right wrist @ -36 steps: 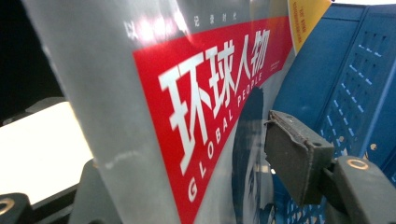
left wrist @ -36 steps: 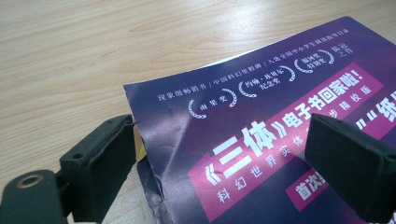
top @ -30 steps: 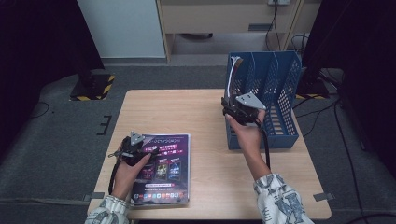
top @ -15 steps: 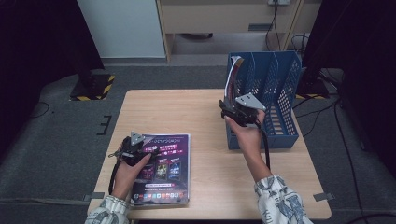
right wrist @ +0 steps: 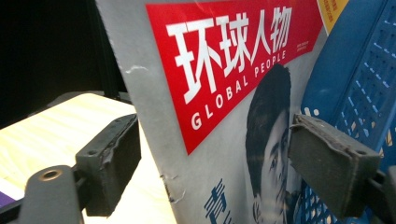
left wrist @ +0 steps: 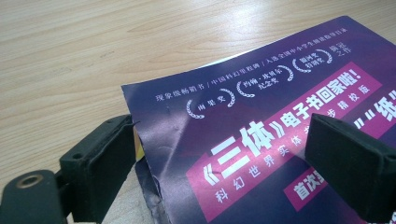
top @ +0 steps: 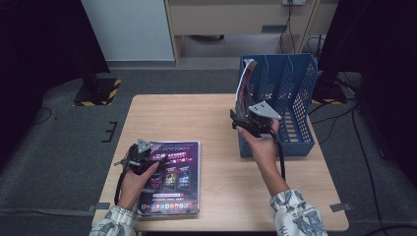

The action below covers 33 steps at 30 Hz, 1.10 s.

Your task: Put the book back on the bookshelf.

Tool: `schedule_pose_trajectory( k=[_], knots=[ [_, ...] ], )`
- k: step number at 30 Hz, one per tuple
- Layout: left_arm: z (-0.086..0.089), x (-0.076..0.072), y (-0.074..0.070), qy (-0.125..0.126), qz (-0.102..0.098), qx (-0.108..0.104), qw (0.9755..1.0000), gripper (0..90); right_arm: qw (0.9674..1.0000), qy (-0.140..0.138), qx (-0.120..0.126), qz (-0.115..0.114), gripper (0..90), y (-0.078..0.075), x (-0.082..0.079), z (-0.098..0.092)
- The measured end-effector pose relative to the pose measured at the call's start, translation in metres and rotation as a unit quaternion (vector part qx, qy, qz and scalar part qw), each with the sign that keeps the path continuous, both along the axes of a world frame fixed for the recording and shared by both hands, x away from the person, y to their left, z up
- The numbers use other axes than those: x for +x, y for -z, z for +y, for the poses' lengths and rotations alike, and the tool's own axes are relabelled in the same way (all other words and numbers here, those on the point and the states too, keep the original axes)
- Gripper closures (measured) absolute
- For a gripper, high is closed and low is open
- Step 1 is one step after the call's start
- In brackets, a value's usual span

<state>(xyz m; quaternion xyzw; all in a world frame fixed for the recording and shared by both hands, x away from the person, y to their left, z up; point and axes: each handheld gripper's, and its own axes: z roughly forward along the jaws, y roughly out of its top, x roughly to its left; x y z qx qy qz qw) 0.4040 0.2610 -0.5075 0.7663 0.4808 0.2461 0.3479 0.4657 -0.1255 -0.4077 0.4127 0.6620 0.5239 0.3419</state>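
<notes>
While a red-titled magazine [top: 244, 81] is stood upright in the leftmost slot of the blue file rack [top: 300, 142], almost nothing is seen to have changed over the last second: both hands are held where they were, so a pause between steps is judged likely. The right gripper [top: 244, 123] is kept at the rack's near left corner with its jaws spread, the magazine's lower edge lying between them but gripped by neither; the filing of that magazine is judged nearly or already done. The left gripper [top: 147, 158] is rested at the upper left corner of the purple magazine [top: 174, 179], which lies flat on the table [top: 196, 118]. Its jaws are likewise parted, one off the cover's worn left edge, the other above the print, and nothing is clamped. Bare wood is left between the two magazines, so room for a lift and carry toward the rack is judged ample; two slots to the right appear free.
</notes>
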Motion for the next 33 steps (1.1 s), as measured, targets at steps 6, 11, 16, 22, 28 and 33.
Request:
schedule_pose_trajectory(
  k=[6,11,16,22,28,33],
  knots=[
    [0.0,0.0,0.0,0.001,0.0,0.001,1.0,8.3,0.9998,-0.019,0.004,0.004,12.0,-0.002,-0.01,-0.001],
    [-0.001,0.0,0.0,0.003,0.001,0.001,1.0,8.3,0.9994,-0.033,0.007,0.01,10.7,0.003,-0.02,-0.003],
    [-0.001,-0.001,0.001,0.007,0.005,0.001,1.0,8.0,0.9986,-0.049,0.011,0.017,10.1,0.009,-0.032,-0.009],
    [0.001,-0.002,0.0,0.007,0.004,-0.005,1.0,7.6,0.9984,-0.052,0.003,0.022,9.4,0.017,-0.042,-0.017],
    [0.004,-0.002,-0.002,0.006,-0.001,-0.01,0.9999,7.5,0.9974,-0.065,0.001,0.03,8.7,0.023,-0.06,-0.019],
    [0.007,-0.003,-0.003,0.009,0.001,-0.008,0.9999,8.8,0.9952,-0.084,0.002,0.05,8.6,0.031,-0.081,-0.014]
  ],
)
